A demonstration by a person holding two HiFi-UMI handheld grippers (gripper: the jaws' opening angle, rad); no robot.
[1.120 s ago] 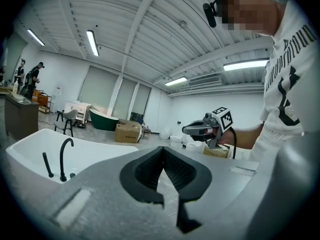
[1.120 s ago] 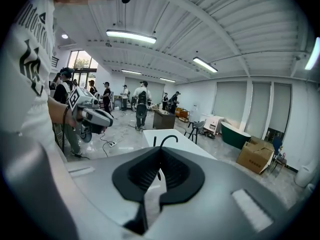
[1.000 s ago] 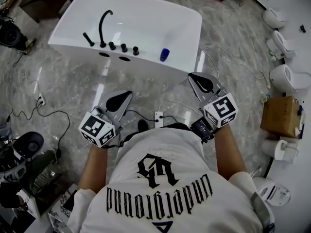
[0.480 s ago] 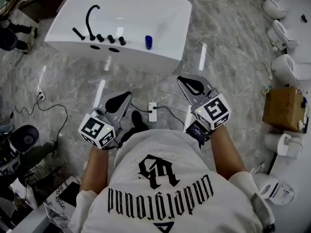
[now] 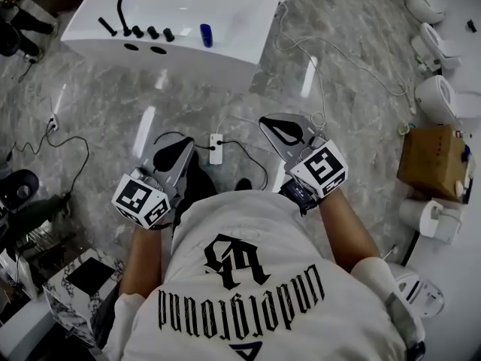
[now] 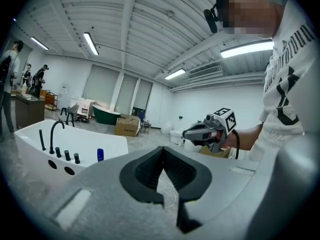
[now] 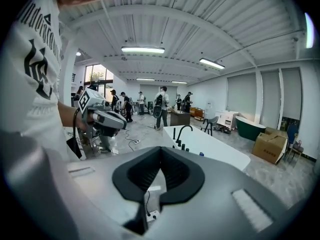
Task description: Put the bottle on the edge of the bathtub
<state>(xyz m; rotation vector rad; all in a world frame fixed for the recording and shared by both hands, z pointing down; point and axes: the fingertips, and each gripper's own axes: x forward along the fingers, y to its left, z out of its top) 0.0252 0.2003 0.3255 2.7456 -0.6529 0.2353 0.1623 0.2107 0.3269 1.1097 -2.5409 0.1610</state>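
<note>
Several bystanders [image 7: 161, 106], gripper views only

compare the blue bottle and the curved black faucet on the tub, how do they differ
Colour: the bottle is blue, the faucet black.
Shape: the bottle is short and straight, while the faucet is a tall thin pipe that arches over the basin.
Place: the bottle stands alone to the right of the row of black knobs, the faucet to their left.
Both stand upright on the same bathtub rim.
</note>
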